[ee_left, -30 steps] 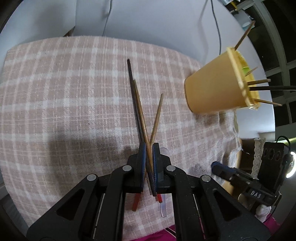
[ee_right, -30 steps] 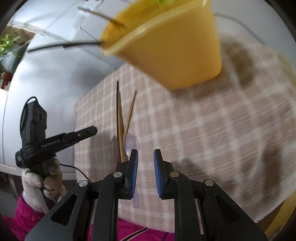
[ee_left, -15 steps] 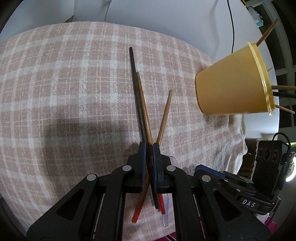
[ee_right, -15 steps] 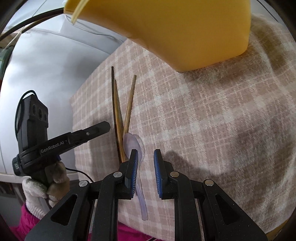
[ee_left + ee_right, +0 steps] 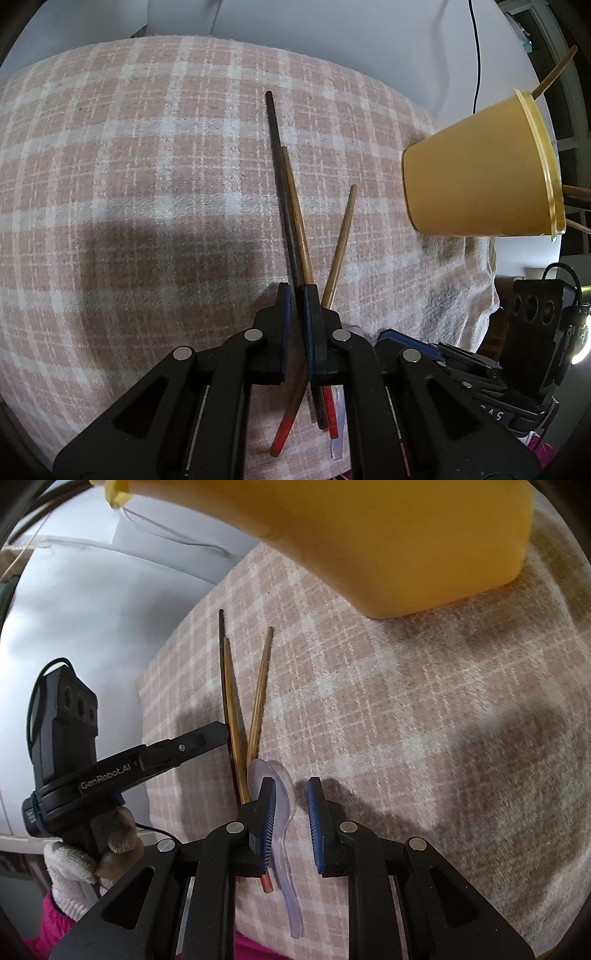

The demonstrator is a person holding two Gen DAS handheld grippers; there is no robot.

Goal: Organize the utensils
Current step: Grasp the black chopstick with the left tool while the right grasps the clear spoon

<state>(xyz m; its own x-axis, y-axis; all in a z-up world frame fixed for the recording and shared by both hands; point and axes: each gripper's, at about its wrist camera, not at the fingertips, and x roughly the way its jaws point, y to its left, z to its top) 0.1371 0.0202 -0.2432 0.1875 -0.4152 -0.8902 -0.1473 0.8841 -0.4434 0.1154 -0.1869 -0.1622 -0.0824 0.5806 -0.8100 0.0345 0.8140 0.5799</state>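
Three chopsticks lie crossed on the checked cloth [image 5: 129, 166]: a dark one [image 5: 280, 177] and two brown ones [image 5: 295, 206] [image 5: 341, 236] with red ends. My left gripper [image 5: 298, 290] hangs low over where they cross, shut, with nothing lifted; seen from the right wrist, the left gripper [image 5: 218, 734] has its tip beside the chopsticks [image 5: 232, 709]. A translucent spoon [image 5: 284, 805] lies beside them. My right gripper [image 5: 291, 786] stands narrowly open above the spoon's bowl, its gap empty. The yellow cup [image 5: 476, 177], also seen as cup [image 5: 369, 535], holds several chopsticks.
The cloth [image 5: 406, 701] covers a white table whose bare top shows beyond its far edge. A thin cable [image 5: 476, 55] runs across that white surface. A gloved hand [image 5: 74, 864] with a pink sleeve holds the left gripper at the near edge.
Both grippers have sunk toward the cloth. The right gripper has come closer over the spoon, and the cup has slid up out of its view. The chopsticks and spoon lie where they were.
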